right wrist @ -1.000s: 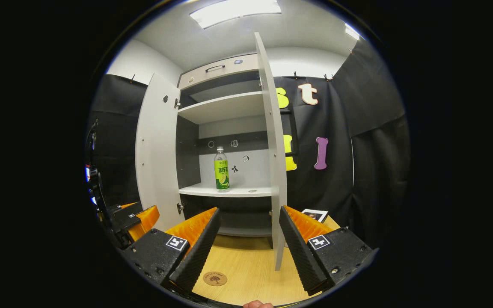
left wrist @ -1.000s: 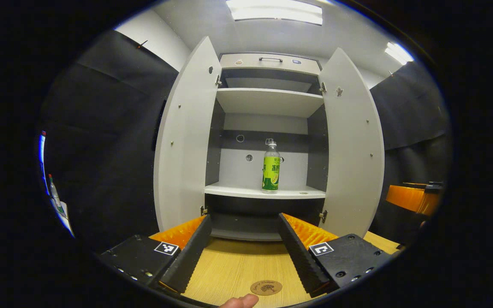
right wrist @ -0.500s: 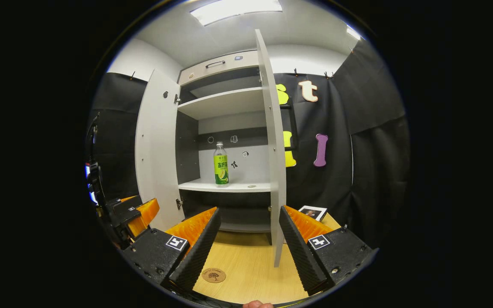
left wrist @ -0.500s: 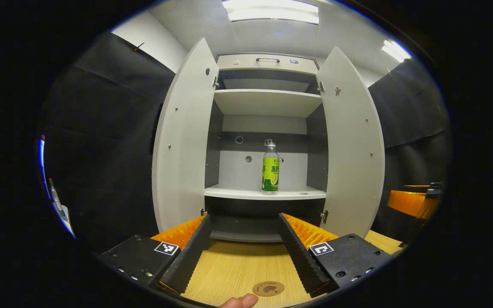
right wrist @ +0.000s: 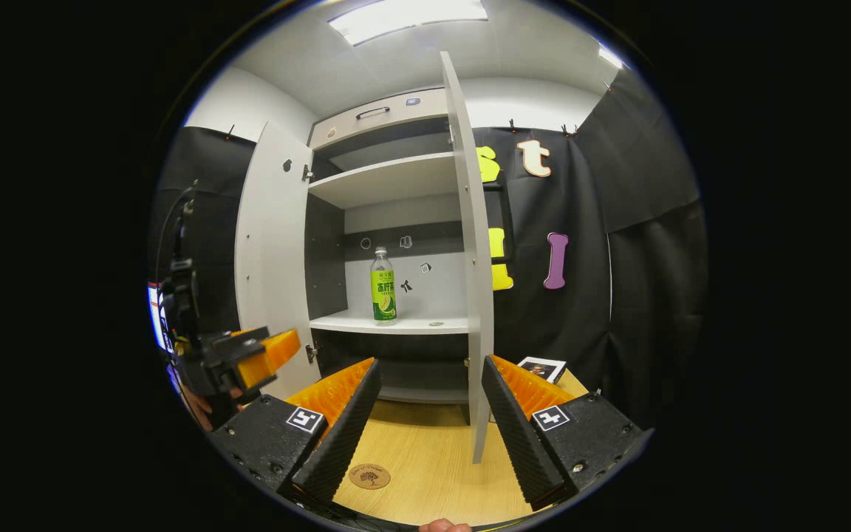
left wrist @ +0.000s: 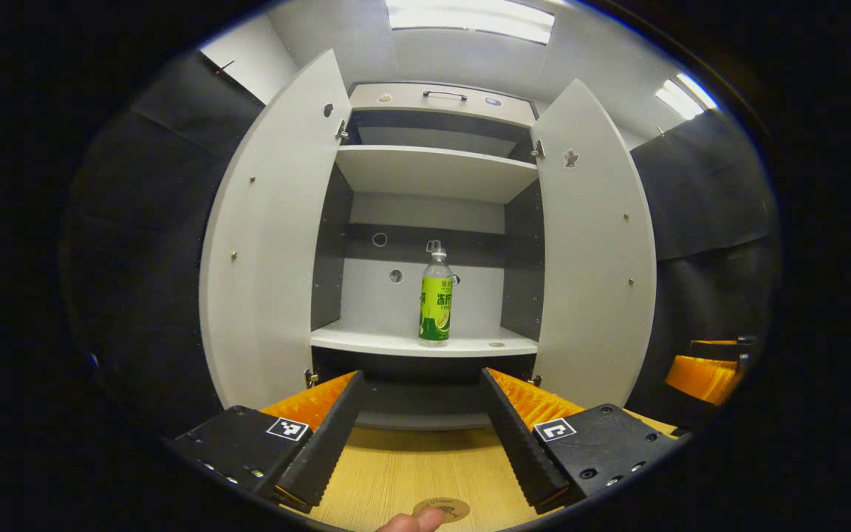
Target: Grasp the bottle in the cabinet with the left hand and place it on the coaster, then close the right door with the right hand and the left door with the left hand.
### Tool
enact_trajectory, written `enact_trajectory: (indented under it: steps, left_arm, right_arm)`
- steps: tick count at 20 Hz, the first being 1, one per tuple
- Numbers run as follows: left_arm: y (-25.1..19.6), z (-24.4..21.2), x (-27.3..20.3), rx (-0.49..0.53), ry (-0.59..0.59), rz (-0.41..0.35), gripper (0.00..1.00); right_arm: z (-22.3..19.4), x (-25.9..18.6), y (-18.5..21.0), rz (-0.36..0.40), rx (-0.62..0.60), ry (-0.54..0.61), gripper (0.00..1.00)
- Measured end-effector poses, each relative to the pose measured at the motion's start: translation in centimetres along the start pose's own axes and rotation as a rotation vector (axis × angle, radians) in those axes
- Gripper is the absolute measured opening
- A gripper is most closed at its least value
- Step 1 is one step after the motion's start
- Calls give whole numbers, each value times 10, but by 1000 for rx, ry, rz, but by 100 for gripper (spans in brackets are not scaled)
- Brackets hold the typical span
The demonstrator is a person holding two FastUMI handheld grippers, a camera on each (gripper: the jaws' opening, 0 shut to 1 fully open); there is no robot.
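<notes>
The cabinet (left wrist: 425, 177) stands at the back of the worktop (left wrist: 403, 473) with both doors swung open. The bottle (left wrist: 436, 299) stands upright on the middle shelf (left wrist: 366, 341), between the left door (left wrist: 263, 244) and the right door (left wrist: 592, 251). The coaster (right wrist: 369, 476) lies flat on the worktop in front of the cabinet. The left claw (left wrist: 419, 436) is near the coaster and faces the bottle. The right claw (right wrist: 429, 428) is to its right, before the right door.

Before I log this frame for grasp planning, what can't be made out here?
- Coaster: left gripper view, cut off at the bottom edge, a fingertip over it.
- Bottle label: too small in both views.
- Cabinet's lowest shelf: left gripper view, partly behind the left gripper.
</notes>
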State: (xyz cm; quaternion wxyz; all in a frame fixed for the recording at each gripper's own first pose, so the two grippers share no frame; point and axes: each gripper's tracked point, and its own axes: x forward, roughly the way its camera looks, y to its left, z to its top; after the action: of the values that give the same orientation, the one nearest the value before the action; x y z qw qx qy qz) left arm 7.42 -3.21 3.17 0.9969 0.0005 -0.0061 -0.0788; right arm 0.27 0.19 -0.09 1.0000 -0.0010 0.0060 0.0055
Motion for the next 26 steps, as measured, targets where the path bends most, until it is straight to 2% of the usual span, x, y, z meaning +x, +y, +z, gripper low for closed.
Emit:
enact_trajectory:
  steps: [1, 2, 3, 5, 7, 13, 18, 21, 26]
  left_arm:
    - [-3, 8, 13, 4, -8, -19, 94]
    - [-6, 14, 27, 4, -13, -37, 99]
    - [-9, 19, 41, -2, -15, -57, 94]
    - [-17, 20, 70, -24, 10, -121, 95]
    - [-18, 23, 98, -41, 7, -149, 95]
    - [-10, 38, 194, -13, -25, -138, 94]
    - [1, 25, 269, 13, -6, -89, 95]
    - [5, 18, 297, 3, 9, -81, 95]
    - [5, 9, 329, 52, 26, -73, 94]
  right_arm:
    - [0, -1, -2, -6, -1, 2, 85]
    - [-1, -1, -3, -13, -1, 5, 85]
    - [-1, -2, -6, -20, -1, 7, 85]
    - [-1, -4, -8, -39, 4, 10, 85]
    - [-2, -4, -14, -65, -1, 17, 84]
    - [-7, -5, -21, -125, -12, 36, 84]
    - [-11, -5, -31, -178, 35, 53, 85]
    - [-10, -4, -40, -219, 38, 52, 85]
    - [-11, -2, -53, -264, 60, 48, 85]
